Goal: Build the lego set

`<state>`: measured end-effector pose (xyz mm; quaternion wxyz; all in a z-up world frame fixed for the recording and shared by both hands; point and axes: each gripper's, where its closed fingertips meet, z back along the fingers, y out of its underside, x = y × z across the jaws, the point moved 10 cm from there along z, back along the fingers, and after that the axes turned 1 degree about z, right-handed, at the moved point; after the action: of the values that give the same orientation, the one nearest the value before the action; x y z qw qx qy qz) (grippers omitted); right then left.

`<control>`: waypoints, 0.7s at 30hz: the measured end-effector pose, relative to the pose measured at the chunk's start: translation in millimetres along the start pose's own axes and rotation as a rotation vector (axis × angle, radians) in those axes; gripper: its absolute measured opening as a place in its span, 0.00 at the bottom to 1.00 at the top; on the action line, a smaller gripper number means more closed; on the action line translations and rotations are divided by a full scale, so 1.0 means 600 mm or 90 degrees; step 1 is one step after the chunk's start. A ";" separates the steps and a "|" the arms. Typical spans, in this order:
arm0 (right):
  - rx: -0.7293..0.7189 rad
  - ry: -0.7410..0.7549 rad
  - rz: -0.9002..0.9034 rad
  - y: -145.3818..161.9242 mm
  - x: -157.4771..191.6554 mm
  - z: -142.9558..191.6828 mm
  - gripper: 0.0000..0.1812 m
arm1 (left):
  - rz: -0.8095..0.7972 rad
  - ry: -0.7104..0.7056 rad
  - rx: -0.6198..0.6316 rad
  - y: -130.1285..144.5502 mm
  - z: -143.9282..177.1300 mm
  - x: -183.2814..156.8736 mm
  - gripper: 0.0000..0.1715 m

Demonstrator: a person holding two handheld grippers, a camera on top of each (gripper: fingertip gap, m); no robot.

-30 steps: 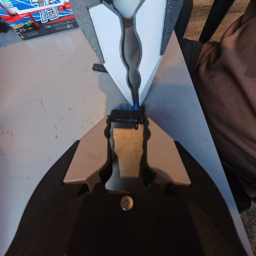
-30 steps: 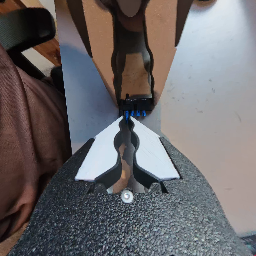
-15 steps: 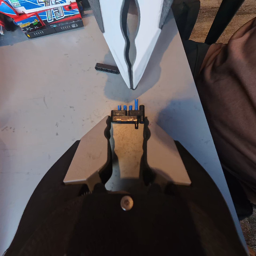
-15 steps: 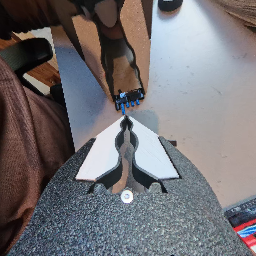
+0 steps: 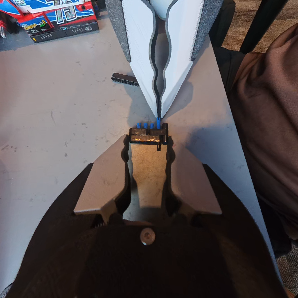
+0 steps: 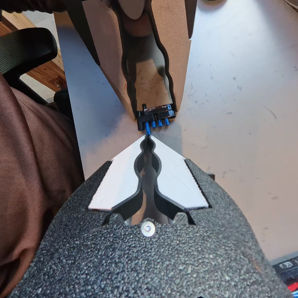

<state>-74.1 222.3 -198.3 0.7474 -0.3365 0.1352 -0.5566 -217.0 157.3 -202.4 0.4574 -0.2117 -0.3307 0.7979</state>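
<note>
Above the grey tabletop [image 5: 48,122], near its edge, my left tool [image 5: 148,140] is clamped on a small black lego piece [image 5: 147,135], one tan finger at each end of it. I see no containers here.

The piece's long axis runs crosswise between those fingers. Four blue pins [image 5: 145,125] stand in a row along its far side and point away from the left tool, toward my right tool [image 5: 159,116]. The pin second from the right end, in the left wrist view, sticks out farther than the rest; I call it the long blue pin [image 5: 158,122]. A short black peg [image 5: 165,127] sits at the end beside it.

My right tool has its white fingers [image 6: 122,174] together at the tips. The tips sit right at the end of the long blue pin [image 6: 147,128]; I cannot tell whether they pinch it or only touch it.

On the tabletop, a loose black beam with holes [image 5: 125,79] lies flat behind the right tool, partly hidden by it. A red, white and blue lego car [image 5: 48,17] stands well apart at the far left. A person's brown clothing [image 5: 267,129] fills the side beyond the tabletop's edge, and a black chair arm [image 6: 27,48] shows in the right wrist view.
</note>
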 end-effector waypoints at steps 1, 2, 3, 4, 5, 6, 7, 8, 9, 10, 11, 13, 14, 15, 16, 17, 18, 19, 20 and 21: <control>0.003 0.004 -0.006 0.001 -0.001 0.003 0.00 | -0.001 -0.002 -0.001 0.000 -0.001 0.000 0.26; 0.007 0.016 -0.009 0.003 -0.002 0.010 0.00 | -0.003 -0.006 -0.001 -0.001 -0.002 -0.001 0.26; 0.004 0.040 -0.012 0.004 -0.005 0.024 0.00 | 0.000 -0.010 -0.001 -0.002 -0.002 -0.002 0.26; -0.009 0.069 -0.021 0.007 -0.010 0.045 0.00 | 0.003 -0.014 -0.001 -0.002 -0.002 -0.003 0.26; -0.028 0.098 -0.039 0.011 -0.016 0.067 0.02 | 0.006 -0.019 -0.001 -0.001 -0.002 -0.004 0.26; -0.042 0.125 -0.064 0.019 -0.021 0.087 0.07 | 0.007 -0.024 -0.001 -0.001 -0.001 -0.005 0.26; -0.042 0.150 -0.087 0.028 -0.026 0.101 0.12 | 0.008 -0.026 -0.001 -0.001 -0.001 -0.005 0.26; -0.030 0.168 -0.102 0.039 -0.029 0.109 0.15 | 0.010 -0.026 -0.001 -0.001 -0.001 -0.005 0.26; -0.016 0.182 -0.107 0.048 -0.031 0.111 0.16 | 0.011 -0.026 -0.001 -0.002 -0.001 -0.005 0.26; -0.004 0.190 -0.109 0.054 -0.032 0.108 0.17 | 0.012 -0.027 0.000 -0.002 -0.001 -0.005 0.26; 0.004 0.186 -0.117 0.057 -0.032 0.103 0.18 | 0.013 -0.028 0.000 -0.002 -0.001 -0.006 0.26; 0.007 0.169 -0.133 0.056 -0.033 0.087 0.26 | 0.014 -0.032 0.000 -0.003 -0.001 -0.006 0.26; 0.004 0.169 -0.123 0.053 -0.035 0.081 0.28 | 0.015 -0.033 0.000 -0.003 -0.001 -0.006 0.26; 0.005 0.173 -0.107 0.051 -0.038 0.076 0.28 | 0.016 -0.032 0.000 -0.003 -0.001 -0.005 0.26; 0.011 0.181 -0.093 0.050 -0.043 0.071 0.30 | 0.017 -0.031 0.001 -0.002 -0.001 -0.005 0.27; 0.018 0.180 -0.078 0.050 -0.046 0.067 0.30 | 0.017 -0.030 0.000 -0.003 -0.001 -0.005 0.27; 0.020 0.171 -0.059 0.049 -0.047 0.064 0.29 | 0.018 -0.029 0.000 -0.002 -0.001 -0.004 0.27; 0.022 0.164 -0.042 0.048 -0.047 0.061 0.28 | 0.020 -0.027 0.000 -0.002 -0.001 -0.004 0.26; 0.024 0.158 -0.025 0.046 -0.047 0.059 0.27 | 0.020 -0.027 0.000 -0.002 -0.001 -0.004 0.26; 0.023 0.144 -0.011 0.045 -0.046 0.058 0.25 | 0.021 -0.026 0.000 -0.002 -0.001 -0.004 0.26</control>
<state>-43.6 264.4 -195.2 0.7285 -0.2591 0.2062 -0.5997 -214.8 155.8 -201.9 0.4376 -0.2004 -0.3366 0.8094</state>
